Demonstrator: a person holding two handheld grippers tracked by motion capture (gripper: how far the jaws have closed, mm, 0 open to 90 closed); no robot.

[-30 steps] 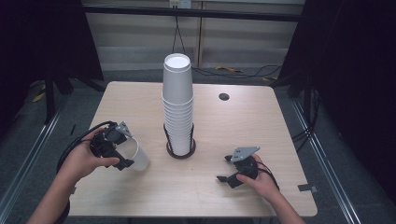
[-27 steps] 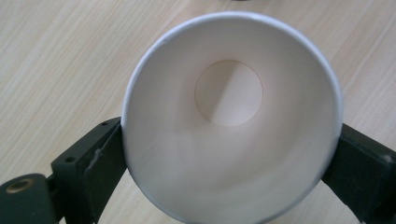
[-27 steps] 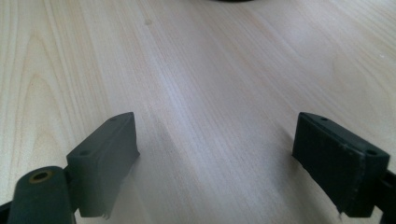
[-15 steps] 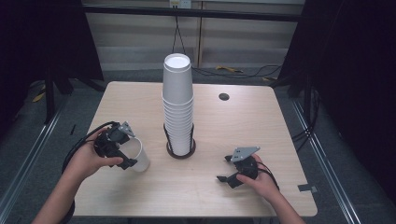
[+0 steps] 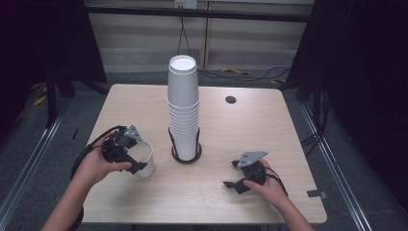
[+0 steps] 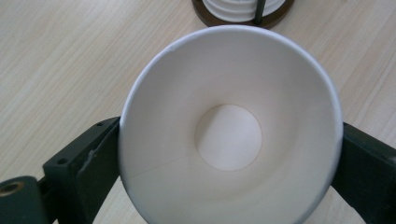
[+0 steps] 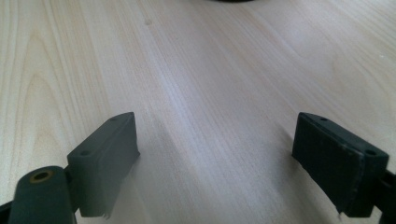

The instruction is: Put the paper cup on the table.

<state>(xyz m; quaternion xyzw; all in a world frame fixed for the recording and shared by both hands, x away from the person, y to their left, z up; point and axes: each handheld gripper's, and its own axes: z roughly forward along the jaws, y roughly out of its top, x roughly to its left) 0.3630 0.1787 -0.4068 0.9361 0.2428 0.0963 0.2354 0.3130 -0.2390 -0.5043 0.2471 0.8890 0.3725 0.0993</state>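
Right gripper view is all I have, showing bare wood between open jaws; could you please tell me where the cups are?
Observer: A tall stack of white cups stands in a dark holder mid-table.
Operator: Thank you. And what is the left gripper doing?
Observer: The left gripper has a single paper cup upright between its jaws, which have just been opening.

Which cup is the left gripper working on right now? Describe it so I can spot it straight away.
On the wooden table, find the tall stack of white paper cups in its dark ring holder. Left of the stack's base, a single white paper cup stands mouth up between the left gripper jaws, which have just been opening. It is the one cup apart from the stack.
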